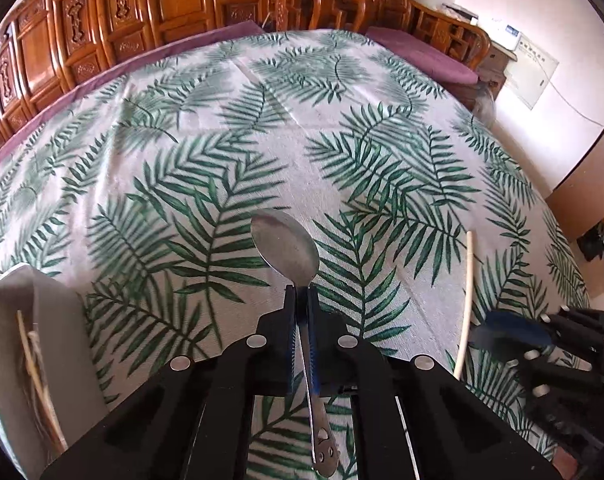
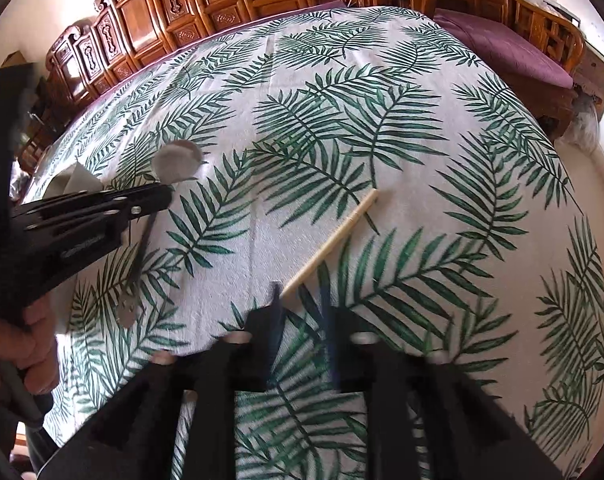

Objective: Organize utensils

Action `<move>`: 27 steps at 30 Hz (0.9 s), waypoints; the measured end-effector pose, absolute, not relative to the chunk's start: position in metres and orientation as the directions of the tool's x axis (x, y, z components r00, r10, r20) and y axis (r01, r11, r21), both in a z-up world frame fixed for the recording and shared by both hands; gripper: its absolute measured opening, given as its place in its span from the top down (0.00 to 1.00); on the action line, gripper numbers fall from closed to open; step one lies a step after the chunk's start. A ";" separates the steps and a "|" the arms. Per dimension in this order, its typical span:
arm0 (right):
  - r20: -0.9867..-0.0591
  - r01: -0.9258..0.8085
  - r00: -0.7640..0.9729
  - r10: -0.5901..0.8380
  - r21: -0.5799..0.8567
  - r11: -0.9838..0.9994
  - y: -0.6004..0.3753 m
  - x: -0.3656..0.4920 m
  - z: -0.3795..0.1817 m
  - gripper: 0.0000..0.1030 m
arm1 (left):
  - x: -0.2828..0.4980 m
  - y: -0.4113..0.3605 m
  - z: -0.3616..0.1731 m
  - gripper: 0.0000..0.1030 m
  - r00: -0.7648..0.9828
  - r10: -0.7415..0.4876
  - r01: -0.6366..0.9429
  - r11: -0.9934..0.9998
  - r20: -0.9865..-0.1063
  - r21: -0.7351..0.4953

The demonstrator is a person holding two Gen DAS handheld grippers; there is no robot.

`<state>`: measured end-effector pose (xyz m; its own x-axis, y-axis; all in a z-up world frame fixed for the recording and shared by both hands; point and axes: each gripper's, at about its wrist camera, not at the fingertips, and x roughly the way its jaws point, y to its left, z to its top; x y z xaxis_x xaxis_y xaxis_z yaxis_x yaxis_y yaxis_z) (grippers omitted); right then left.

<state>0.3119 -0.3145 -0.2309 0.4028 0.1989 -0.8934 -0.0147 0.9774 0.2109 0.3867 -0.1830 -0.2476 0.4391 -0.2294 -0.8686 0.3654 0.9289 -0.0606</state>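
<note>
Left gripper [image 1: 300, 289] jaws clamp spoon [image 1: 286, 246]; right gripper [image 2: 302, 300] jaws apart beside chopstick [image 2: 329, 242]

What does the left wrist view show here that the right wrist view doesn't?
Only the left wrist view shows a grey container at the left edge with pale sticks inside, and the jaws of the left gripper closed on the neck of the spoon.

Only the right wrist view shows the person's hand holding the left gripper from the side, and the right gripper with its fingers apart, just short of the chopstick's near end.

Both show the spoon, the single chopstick lying on the leaf-print tablecloth, and the carved wooden furniture behind.
</note>
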 end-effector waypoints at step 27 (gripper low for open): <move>-0.923 -0.018 0.383 0.024 0.019 1.000 -0.277 0.311 -0.227 1.00 | 0.337 -0.088 -0.142 0.96 0.616 -0.237 0.292 0.954 -0.751 -0.061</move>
